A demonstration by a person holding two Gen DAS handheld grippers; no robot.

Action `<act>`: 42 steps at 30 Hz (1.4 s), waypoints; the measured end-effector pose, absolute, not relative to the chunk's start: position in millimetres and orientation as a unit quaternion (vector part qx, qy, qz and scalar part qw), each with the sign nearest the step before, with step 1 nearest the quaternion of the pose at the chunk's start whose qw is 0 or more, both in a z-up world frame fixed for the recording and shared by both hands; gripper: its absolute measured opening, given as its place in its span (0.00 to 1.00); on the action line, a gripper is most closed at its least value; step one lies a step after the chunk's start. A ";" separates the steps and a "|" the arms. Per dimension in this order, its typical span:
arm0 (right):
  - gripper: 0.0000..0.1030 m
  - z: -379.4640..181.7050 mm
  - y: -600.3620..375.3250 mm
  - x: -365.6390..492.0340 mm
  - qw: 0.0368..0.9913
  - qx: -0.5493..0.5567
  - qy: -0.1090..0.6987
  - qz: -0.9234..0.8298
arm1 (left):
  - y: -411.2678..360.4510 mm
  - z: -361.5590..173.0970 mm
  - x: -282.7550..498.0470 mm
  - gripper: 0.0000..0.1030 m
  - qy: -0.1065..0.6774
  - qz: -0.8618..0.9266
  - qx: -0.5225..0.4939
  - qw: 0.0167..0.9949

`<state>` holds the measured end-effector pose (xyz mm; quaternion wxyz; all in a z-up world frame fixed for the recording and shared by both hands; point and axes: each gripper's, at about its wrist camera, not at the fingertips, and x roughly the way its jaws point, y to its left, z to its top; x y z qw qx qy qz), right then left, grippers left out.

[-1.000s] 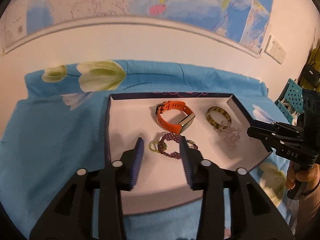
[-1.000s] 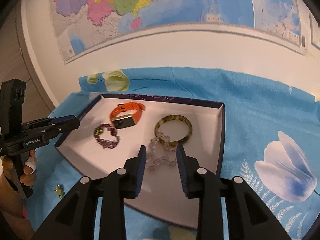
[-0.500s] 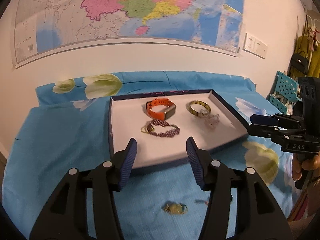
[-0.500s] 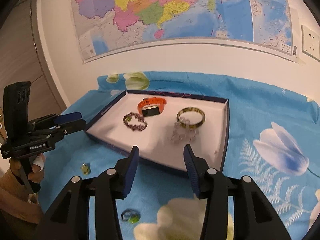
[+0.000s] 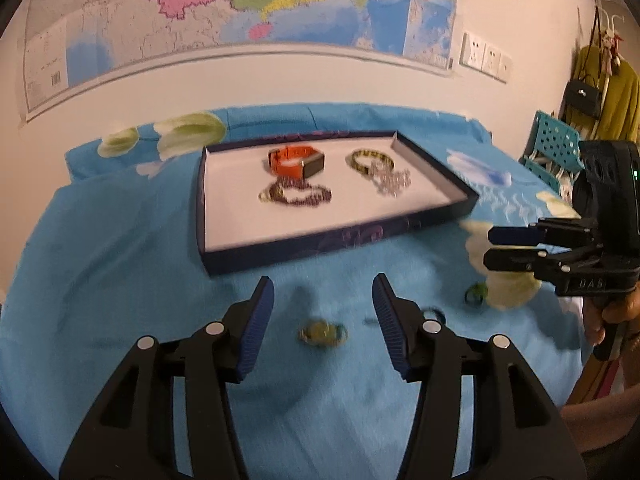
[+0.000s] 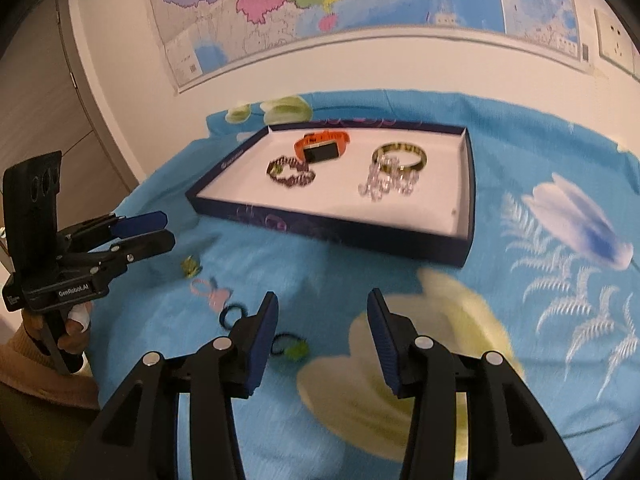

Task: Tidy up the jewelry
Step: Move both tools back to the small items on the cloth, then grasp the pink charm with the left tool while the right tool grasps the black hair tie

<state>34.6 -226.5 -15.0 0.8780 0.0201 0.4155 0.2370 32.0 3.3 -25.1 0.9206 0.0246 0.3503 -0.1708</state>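
A dark blue tray (image 5: 332,246) (image 6: 332,228) on the blue cloth holds an orange watch band (image 5: 296,162) (image 6: 322,148), a purple bead bracelet (image 5: 296,194) (image 6: 290,174), a green-gold bangle (image 5: 370,158) (image 6: 400,156) and a clear bead bracelet (image 5: 390,178) (image 6: 386,184). My left gripper (image 5: 322,284) (image 6: 170,229) hangs open above the cloth in front of the tray, just beyond a yellow-green ornament (image 5: 322,333). My right gripper (image 6: 323,300) (image 5: 489,246) is open too, with nothing between its fingers.
Small loose pieces lie on the cloth before the tray: a black tie with a green bead (image 6: 290,346), a black ring (image 6: 232,316), a pink piece (image 6: 210,292), a yellow-green piece (image 6: 191,266). A wall with a map stands behind. Hands grip both handles.
Both grippers have drawn back from inside the tray to the cloth in front of it, and their jaws stand wider. The purple and clear bracelets stay in the tray.
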 end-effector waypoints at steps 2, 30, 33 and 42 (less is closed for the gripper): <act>0.43 -20.3 -225.9 30.2 0.875 0.021 0.421 0.236 | 3.6 -31.2 28.9 0.49 0.360 -0.168 0.026 0.917; 0.43 -35.0 -202.7 16.7 0.869 0.003 0.434 0.239 | 8.1 -49.4 38.0 0.29 0.411 -0.156 0.000 0.898; 0.42 -34.8 -201.7 16.8 0.869 0.001 0.434 0.239 | 0.8 -45.0 31.3 0.29 0.399 -0.177 0.009 0.899; 0.35 -35.1 -202.6 17.3 0.869 0.003 0.434 0.237 | -33.5 -39.7 22.0 0.30 0.385 -0.245 0.039 0.889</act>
